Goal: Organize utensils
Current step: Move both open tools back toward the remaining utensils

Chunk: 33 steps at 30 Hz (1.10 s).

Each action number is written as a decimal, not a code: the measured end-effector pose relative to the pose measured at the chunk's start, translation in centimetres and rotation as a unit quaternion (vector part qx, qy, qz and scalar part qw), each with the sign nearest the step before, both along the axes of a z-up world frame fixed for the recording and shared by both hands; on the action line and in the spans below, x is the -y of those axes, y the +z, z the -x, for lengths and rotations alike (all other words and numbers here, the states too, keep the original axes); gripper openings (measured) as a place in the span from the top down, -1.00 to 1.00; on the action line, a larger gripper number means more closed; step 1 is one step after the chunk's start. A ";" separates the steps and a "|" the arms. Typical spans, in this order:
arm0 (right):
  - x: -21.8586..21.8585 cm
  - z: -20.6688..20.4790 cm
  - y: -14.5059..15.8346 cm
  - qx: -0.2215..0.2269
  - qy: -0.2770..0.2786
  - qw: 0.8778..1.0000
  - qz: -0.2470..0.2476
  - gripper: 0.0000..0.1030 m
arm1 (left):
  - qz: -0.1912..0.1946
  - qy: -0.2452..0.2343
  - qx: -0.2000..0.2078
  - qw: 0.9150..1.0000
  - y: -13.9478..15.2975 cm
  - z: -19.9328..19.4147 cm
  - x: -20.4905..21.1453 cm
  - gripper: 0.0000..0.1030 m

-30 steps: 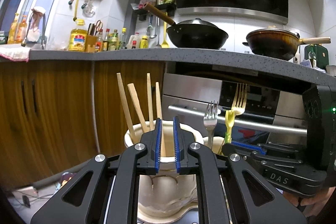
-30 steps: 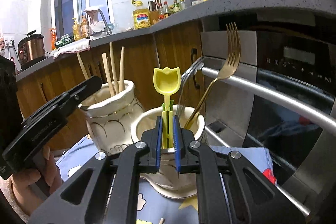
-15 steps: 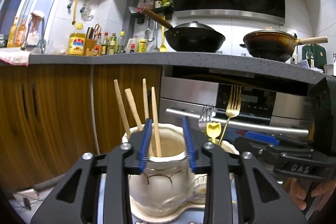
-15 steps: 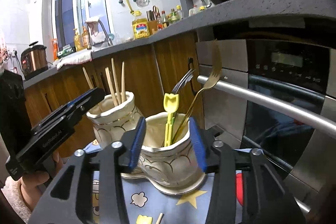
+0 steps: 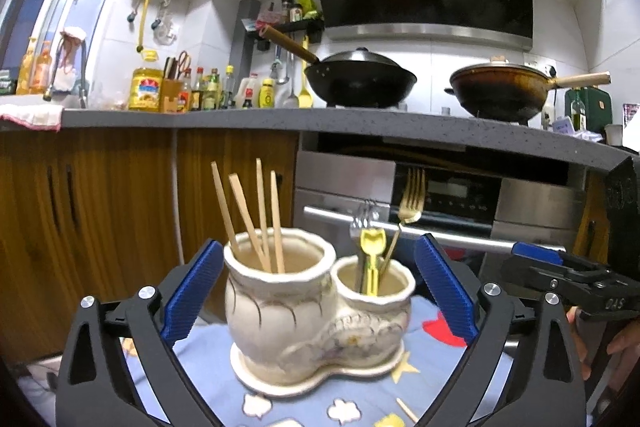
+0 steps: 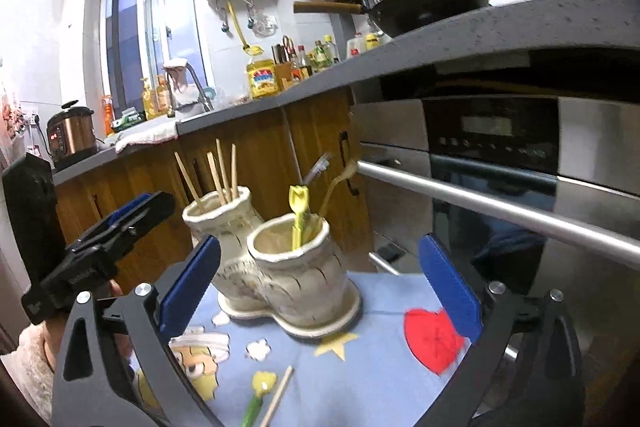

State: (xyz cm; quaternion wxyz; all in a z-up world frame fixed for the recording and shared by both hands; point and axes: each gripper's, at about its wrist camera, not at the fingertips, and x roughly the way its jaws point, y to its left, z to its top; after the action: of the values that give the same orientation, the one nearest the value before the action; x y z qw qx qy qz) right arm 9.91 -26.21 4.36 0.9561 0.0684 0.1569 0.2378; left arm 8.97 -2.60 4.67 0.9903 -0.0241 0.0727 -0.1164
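Observation:
A cream ceramic double holder (image 5: pixel 316 311) stands on a blue patterned cloth (image 5: pixel 360 399). Its taller left pot holds several wooden chopsticks (image 5: pixel 256 219). Its lower right pot holds a yellow tulip-topped utensil (image 5: pixel 372 255), a gold fork (image 5: pixel 410 203) and a silver fork (image 5: pixel 362 217). My left gripper (image 5: pixel 320 291) is open and empty, drawn back in front of the holder. My right gripper (image 6: pixel 320 283) is open and empty, back from the holder (image 6: pixel 288 267). On the cloth near it lie a loose chopstick (image 6: pixel 278 397) and a second yellow tulip utensil (image 6: pixel 258 393).
Wooden cabinets (image 5: pixel 100 219) and a steel oven with a bar handle (image 6: pixel 500 205) stand close behind the holder. A grey counter (image 5: pixel 320 123) overhangs above with woks and bottles. The other gripper shows at each view's side (image 5: pixel 568 283) (image 6: pixel 100 239).
Both grippers opened from shut to wide open and pulled back from the holder. The right one let go of the yellow tulip utensil, which now stands in the right pot.

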 end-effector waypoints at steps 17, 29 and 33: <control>-1.0 1.6 -4.9 -0.124 0.002 0.990 0.060 -0.91 | -0.004 0.019 -0.141 0.990 -5.2 3.0 -1.9 -0.90; -7.7 4.3 -7.3 -0.151 0.083 0.973 0.153 -0.51 | -0.014 0.031 -0.160 0.987 -6.1 3.6 -2.4 -0.90; -8.9 4.1 -8.4 -0.184 0.092 0.964 0.170 -0.10 | -0.004 0.026 -0.163 0.986 -6.1 3.5 -2.7 -0.90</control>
State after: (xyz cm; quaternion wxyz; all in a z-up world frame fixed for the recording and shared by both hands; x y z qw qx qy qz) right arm 5.77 -17.29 -4.02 0.8825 -0.0670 0.3734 0.2779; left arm 5.50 0.11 -1.40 0.9679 -0.0403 0.2332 -0.0848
